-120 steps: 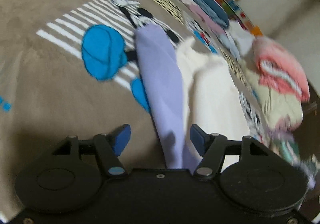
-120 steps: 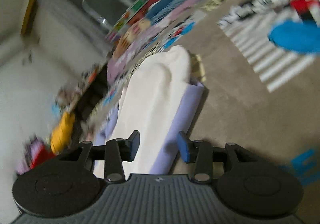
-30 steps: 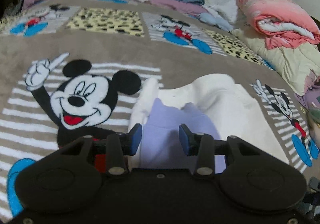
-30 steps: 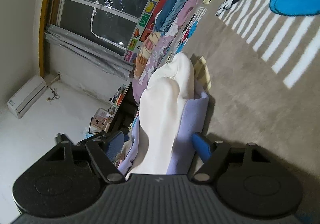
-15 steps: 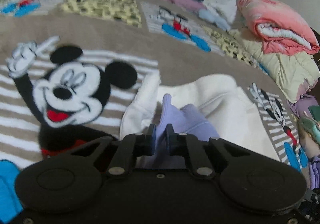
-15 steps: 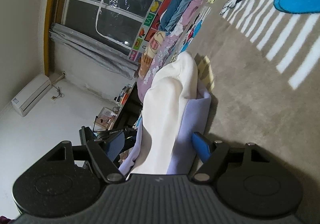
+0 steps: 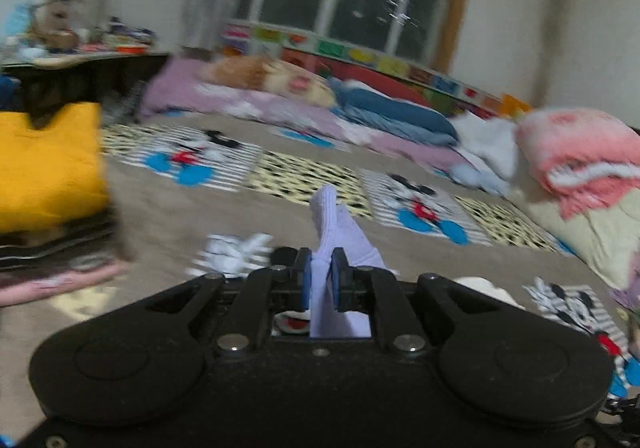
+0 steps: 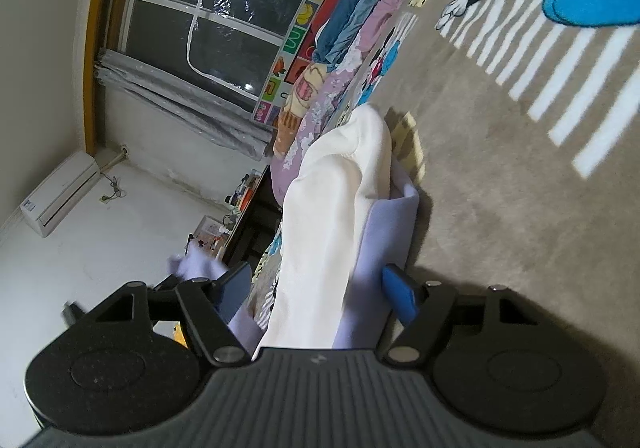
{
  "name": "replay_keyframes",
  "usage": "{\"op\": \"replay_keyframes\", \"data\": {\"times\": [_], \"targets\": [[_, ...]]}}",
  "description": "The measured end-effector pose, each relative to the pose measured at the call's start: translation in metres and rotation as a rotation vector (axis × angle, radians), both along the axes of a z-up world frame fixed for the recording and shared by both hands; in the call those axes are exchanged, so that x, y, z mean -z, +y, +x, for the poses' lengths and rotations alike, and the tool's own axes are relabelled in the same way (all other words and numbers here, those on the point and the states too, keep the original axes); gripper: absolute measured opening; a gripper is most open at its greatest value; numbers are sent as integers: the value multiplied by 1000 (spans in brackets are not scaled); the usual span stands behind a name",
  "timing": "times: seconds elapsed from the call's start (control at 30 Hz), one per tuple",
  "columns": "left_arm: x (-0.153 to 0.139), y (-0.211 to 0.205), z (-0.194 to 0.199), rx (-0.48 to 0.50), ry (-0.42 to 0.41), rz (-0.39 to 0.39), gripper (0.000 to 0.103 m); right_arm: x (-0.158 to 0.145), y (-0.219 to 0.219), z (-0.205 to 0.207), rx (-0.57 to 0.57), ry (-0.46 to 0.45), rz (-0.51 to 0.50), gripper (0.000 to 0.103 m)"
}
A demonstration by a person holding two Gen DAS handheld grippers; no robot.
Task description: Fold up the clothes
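Item: garment (image 8: 340,232), cream with lilac trim, on the cartoon-mouse blanket (image 8: 500,207) of a bed.

Left gripper (image 7: 320,280): fingers clamped on a lilac end, raised.

Right gripper (image 8: 316,292): fingers apart, astride the garment (not pressing).

Risk: unpinned, the body could drag along and spoil the fold.

Writing: none legible; letter tiles at the window too blurred.
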State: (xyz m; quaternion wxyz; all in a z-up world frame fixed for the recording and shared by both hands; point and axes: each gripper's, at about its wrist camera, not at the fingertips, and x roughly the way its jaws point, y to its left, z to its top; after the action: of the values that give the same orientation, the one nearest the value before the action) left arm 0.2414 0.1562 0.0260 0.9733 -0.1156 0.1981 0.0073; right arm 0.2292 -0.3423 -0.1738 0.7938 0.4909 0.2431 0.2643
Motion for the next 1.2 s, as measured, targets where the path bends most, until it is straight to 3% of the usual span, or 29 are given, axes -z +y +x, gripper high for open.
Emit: {"op": "replay_keyframes", "data": {"times": [0.23, 0.57, 0.93, 1.2], "targets": [[20, 54, -30, -153, 29, -21, 7, 1, 0, -1, 3, -1, -5, 70], [73, 98, -40, -279, 107, -56, 7, 1, -1, -3, -1, -4, -11, 70], [92, 132, -44, -350, 113, -72, 6, 1, 0, -3, -5, -5, -5, 70], [121, 148, -40, -373, 189, -71, 6, 0, 0, -4, -6, -7, -6, 70]]}}
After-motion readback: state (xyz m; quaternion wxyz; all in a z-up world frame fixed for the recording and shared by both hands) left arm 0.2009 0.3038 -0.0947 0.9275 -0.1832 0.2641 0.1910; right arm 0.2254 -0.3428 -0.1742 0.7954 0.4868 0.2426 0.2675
